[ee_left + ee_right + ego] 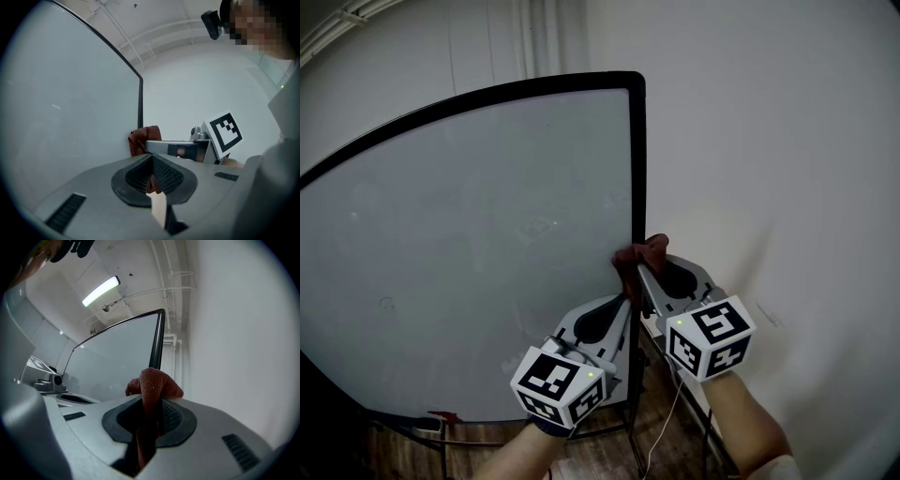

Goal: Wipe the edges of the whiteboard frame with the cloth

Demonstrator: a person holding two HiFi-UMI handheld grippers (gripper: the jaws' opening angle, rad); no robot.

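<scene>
The whiteboard (pixel 469 244) stands upright in a black frame, whose right edge (pixel 637 169) runs down to both grippers. A reddish-brown cloth (pixel 639 255) is bunched against that edge about halfway down. My right gripper (pixel 654 274) is shut on the cloth, which bulges out above the jaws (pixel 152 380) in the right gripper view, with the frame edge (pixel 157 338) just behind. My left gripper (pixel 623 302) sits just below and left of it, its jaws nearly together on a small tail of the cloth (pixel 153 182). The bunched cloth (pixel 145 138) shows beyond them.
A plain white wall (pixel 769 141) stands close to the right of the board. Below are a wooden floor (pixel 609 450), the board's black stand leg (pixel 633 412) and a thin cable (pixel 670 422). A small red item (pixel 441 415) lies at the board's bottom rail.
</scene>
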